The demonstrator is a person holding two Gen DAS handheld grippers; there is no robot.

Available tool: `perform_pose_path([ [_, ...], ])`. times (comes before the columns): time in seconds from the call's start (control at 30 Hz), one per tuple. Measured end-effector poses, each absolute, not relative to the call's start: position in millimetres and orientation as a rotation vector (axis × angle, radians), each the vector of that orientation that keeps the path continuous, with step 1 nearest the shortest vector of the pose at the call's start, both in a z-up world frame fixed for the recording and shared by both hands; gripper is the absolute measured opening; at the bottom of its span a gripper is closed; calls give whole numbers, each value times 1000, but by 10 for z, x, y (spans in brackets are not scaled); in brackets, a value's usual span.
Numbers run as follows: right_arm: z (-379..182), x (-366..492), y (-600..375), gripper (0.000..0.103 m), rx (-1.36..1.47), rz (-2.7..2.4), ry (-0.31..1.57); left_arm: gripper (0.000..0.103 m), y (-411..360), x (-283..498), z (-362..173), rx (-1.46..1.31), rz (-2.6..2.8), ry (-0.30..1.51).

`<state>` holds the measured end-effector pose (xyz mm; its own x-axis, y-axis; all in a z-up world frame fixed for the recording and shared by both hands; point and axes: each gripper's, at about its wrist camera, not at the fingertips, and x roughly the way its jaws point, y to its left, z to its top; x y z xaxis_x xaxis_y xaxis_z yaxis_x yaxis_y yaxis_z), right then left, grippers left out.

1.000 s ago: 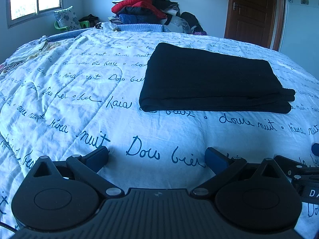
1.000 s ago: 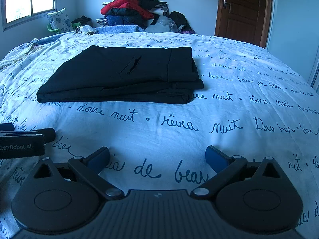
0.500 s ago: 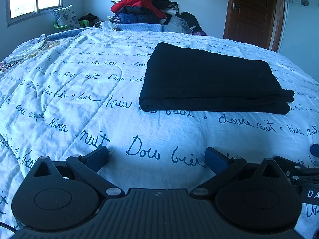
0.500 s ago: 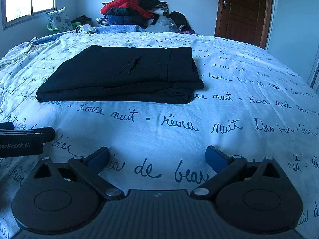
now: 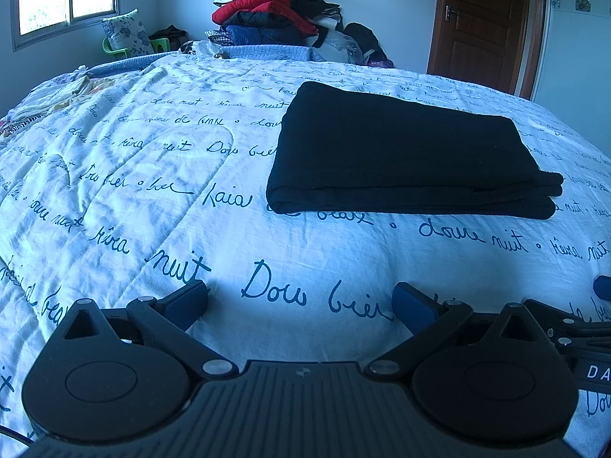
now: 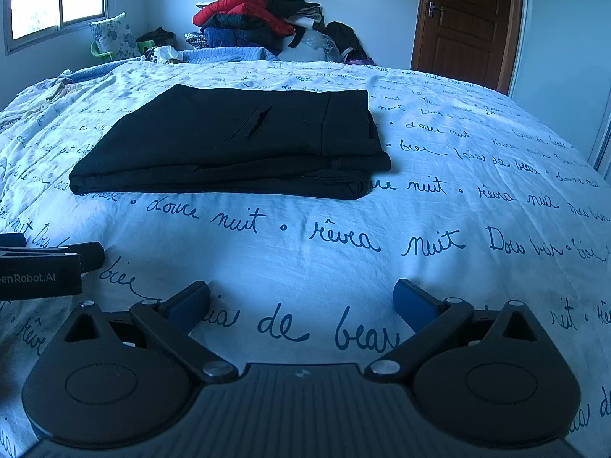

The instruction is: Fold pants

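left wrist view: pants (image 5: 404, 152) seen a touch lower in frame than a second ago; clothes pile (image 5: 275, 11) likewise lower | right wrist view: left claw (image 6: 46, 263) at the left edge sits slightly higher than before | no other change noted

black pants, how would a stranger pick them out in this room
Start at the big bed with the blue-script quilt. Near its middle lies one flat, folded rectangle: the black pants. The heaped clothes pile sits behind the bed.
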<state>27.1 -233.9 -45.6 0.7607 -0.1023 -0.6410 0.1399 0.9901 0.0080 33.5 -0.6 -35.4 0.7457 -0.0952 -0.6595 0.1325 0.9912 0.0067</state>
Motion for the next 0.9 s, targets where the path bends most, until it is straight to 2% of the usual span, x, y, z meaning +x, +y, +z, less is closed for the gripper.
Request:
perform_pose_path([
  [0.9, -448, 268, -2328, 103, 55, -132, 694, 103, 25, 330, -327, 35, -136, 713],
])
